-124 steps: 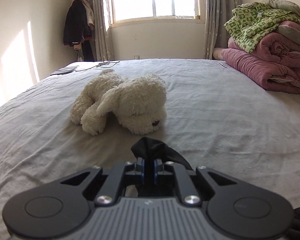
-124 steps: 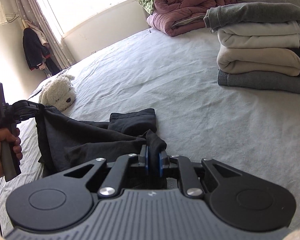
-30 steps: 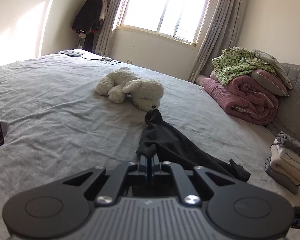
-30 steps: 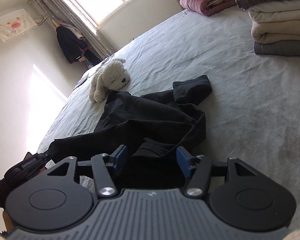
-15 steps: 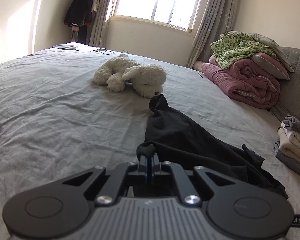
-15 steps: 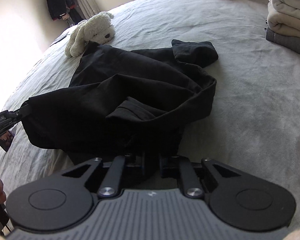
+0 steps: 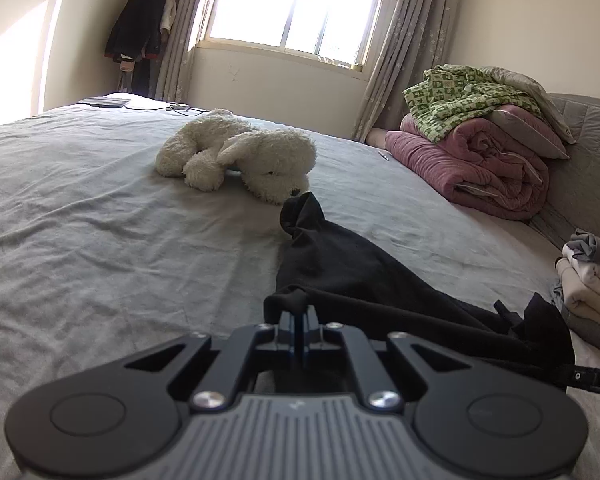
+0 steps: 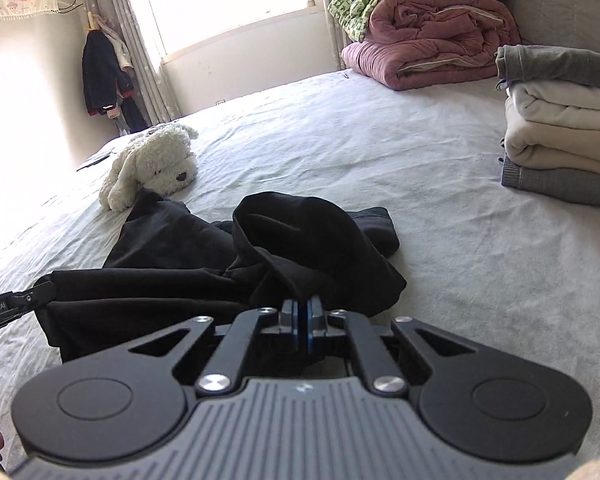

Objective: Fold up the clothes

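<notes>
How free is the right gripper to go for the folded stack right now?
Probably not: the right gripper is shut on the black garment. The bed toward the folded stack looks bare, but it must let go first.

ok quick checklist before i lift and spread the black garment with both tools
1. Left tool shut on the black garment: ok.
2. Right tool shut on the garment, jaws having just closed: ok.
3. Garment lying flat: not ok, bunched and rumpled.
4. Far end clear of the plush dog: not ok, it looks to touch the dog's nose.
5. Folded stack away from the garment: ok.
6. Which edges are held, hem or shoulders: cannot tell.
</notes>
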Demonstrator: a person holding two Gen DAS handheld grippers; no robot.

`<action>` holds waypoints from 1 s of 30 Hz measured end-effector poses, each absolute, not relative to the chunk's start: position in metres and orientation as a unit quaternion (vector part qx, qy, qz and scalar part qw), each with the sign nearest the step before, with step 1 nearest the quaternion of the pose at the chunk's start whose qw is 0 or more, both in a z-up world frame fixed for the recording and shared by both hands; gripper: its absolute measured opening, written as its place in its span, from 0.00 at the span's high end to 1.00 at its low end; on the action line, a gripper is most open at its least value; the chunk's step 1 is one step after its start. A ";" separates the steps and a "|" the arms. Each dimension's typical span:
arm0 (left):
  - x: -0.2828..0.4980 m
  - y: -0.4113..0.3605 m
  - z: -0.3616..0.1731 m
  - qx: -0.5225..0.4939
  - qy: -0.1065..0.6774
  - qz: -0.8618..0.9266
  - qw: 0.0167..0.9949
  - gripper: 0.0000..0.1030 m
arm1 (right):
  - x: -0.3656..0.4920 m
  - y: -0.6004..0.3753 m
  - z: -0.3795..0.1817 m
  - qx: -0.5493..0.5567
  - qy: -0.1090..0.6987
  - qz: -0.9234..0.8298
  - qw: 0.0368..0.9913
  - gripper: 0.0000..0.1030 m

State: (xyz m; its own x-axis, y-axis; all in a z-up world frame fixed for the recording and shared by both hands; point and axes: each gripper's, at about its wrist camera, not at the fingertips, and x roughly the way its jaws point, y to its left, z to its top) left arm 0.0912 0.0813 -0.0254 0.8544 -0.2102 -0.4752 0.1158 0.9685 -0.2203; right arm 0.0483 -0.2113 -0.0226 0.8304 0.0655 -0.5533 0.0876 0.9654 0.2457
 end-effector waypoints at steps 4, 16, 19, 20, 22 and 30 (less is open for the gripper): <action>0.107 0.083 -0.052 -0.089 0.288 -0.083 0.950 0.93 | 0.061 -0.212 -0.037 0.114 0.309 -0.006 0.944 0.95; 0.109 0.118 -0.049 -0.253 0.360 -0.099 0.893 0.33 | 0.048 -0.221 -0.031 0.161 0.341 0.019 0.926 0.56; 0.099 0.124 -0.044 -0.278 0.376 -0.108 0.877 0.28 | 0.032 -0.222 -0.020 0.182 0.341 0.045 0.921 0.50; 0.094 0.123 -0.043 -0.273 0.377 -0.112 0.878 0.28 | 0.026 -0.221 -0.018 0.183 0.342 0.053 0.920 0.48; 0.085 0.122 -0.040 -0.262 0.380 -0.119 0.879 0.28 | 0.014 -0.218 -0.013 0.185 0.344 0.070 0.918 0.47; 0.061 0.096 -0.042 -0.216 0.380 -0.151 0.886 0.30 | -0.005 -0.194 -0.016 0.193 0.367 0.120 0.902 0.47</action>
State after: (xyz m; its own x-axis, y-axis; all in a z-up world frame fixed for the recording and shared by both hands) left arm 0.0613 0.0965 -0.0421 0.6651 -0.4325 -0.6088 0.1039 0.8609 -0.4981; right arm -0.0045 -0.1944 -0.0162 0.7019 0.3577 -0.6160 -0.0741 0.8967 0.4364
